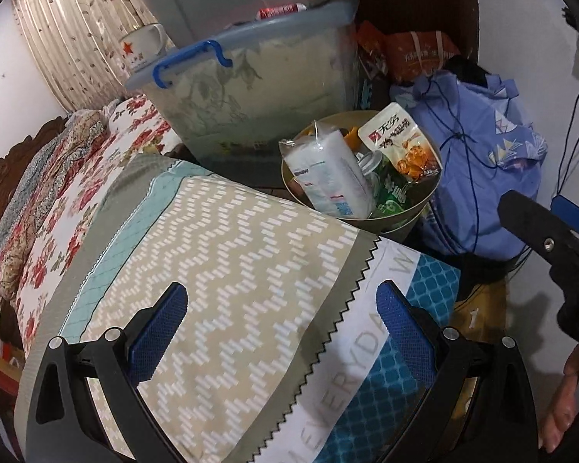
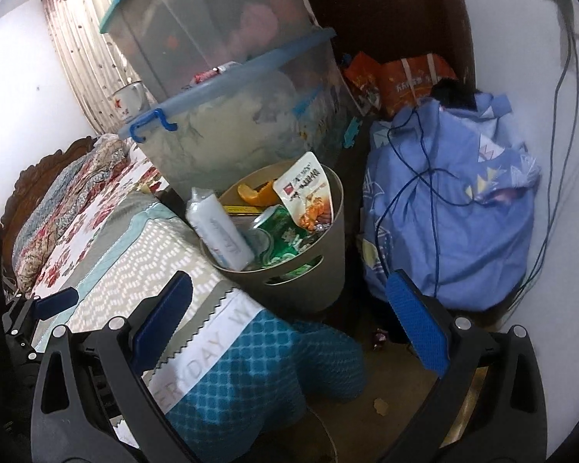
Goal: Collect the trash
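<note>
A grey-green waste bin point(image 1: 401, 214) point(image 2: 320, 270) stands beside the bed's corner. It holds a white tissue pack point(image 1: 330, 173) point(image 2: 220, 227), a green can point(image 1: 391, 189) point(image 2: 285, 237), a snack wrapper point(image 1: 403, 142) point(image 2: 307, 193) and orange peel point(image 2: 253, 193). My left gripper point(image 1: 285, 332) is open and empty above the patterned bed cover point(image 1: 231, 254). My right gripper point(image 2: 289, 320) is open and empty over the cover's blue corner point(image 2: 258, 370); it also shows at the right edge of the left wrist view point(image 1: 552, 231). A small wrapper point(image 2: 380, 337) and a crumb point(image 2: 382, 407) lie on the floor.
Stacked clear storage boxes point(image 1: 258, 88) point(image 2: 227, 88) stand behind the bin, with a white mug point(image 1: 141, 48) beside them. A blue cloth bundle point(image 1: 486, 162) point(image 2: 447, 200) with cords sits to the right. Orange bags point(image 2: 397, 77) lie behind. A floral quilt point(image 1: 77, 177) covers the bed.
</note>
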The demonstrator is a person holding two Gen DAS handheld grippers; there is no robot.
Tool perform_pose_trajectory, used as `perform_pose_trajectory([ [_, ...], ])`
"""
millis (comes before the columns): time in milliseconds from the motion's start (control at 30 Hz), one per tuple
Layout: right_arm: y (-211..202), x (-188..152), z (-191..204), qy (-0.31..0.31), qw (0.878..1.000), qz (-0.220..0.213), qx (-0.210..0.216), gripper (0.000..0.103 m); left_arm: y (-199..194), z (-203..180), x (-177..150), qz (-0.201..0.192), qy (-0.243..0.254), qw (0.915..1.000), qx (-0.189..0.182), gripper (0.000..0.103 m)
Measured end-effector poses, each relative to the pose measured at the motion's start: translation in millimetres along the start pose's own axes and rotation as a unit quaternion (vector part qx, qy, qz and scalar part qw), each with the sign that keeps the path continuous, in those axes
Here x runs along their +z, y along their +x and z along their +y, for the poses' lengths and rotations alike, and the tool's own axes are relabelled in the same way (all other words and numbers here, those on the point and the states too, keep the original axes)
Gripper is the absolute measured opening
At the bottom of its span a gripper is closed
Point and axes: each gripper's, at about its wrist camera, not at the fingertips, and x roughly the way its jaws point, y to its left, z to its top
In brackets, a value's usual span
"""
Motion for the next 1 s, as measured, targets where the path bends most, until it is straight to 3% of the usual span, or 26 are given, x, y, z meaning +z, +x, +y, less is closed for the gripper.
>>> perform_pose_trajectory([
  [333, 17.5, 10.0, -7.3, 0.000, 1.000, 0.003, 0.011, 0.100, 23.0, -7.3, 17.1, 0.017, -0.005, 0.9998, 0.006, 0.094],
  [700, -6.4, 14.9, 17.6, -0.073, 0.994, -0.082, -0.004, 0.100, 7.2, -1.8, 28.3, -0.030, -0.036, 0.9989, 0.000, 0.094],
  [1000, -4.6, 18.4, 15.1, -0.070, 0.995, -0.071, 0.000, 0.100, 5.3, -2.1, 28.7, -0.038, -0.046, 0.9982, -0.001, 0.094],
])
